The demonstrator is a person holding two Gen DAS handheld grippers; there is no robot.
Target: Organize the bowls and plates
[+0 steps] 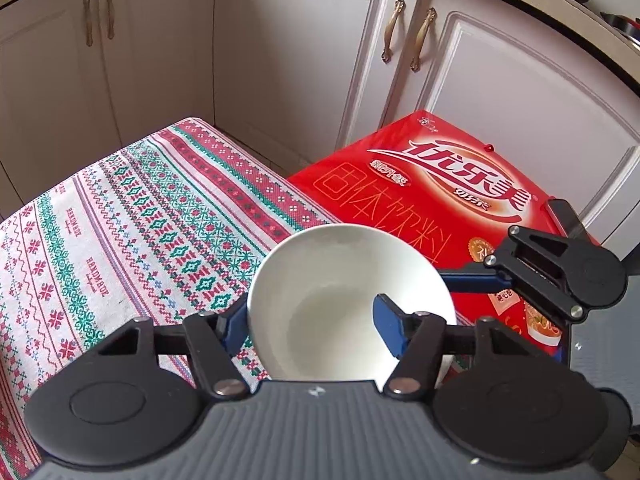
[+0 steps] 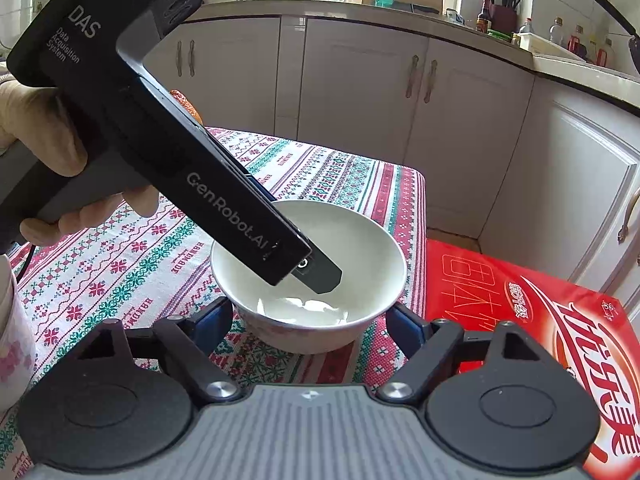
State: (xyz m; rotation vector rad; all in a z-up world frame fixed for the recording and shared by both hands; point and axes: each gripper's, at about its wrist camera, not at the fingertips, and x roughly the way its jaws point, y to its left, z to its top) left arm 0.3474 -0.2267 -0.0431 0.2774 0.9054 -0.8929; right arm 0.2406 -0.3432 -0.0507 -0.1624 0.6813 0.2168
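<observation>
Left gripper [image 1: 316,322]: pointed steeply down; one blue finger [image 1: 390,330] lay inside the bowl [image 1: 344,300], the other outside its left wall, pinching the wall.
Left hand [image 2: 60,152]: wrapped around the handle, up and left of the bowl.
Right gripper [image 2: 310,322]: angled down; fingers [image 2: 214,320] straddled the bowl's base, close to its sides; contact could not be told.
Bowl: white, empty, glossy, upright on the cloth [image 1: 120,220], between both finger pairs.
Box [image 1: 440,200]: red, just right of the fingers.
</observation>
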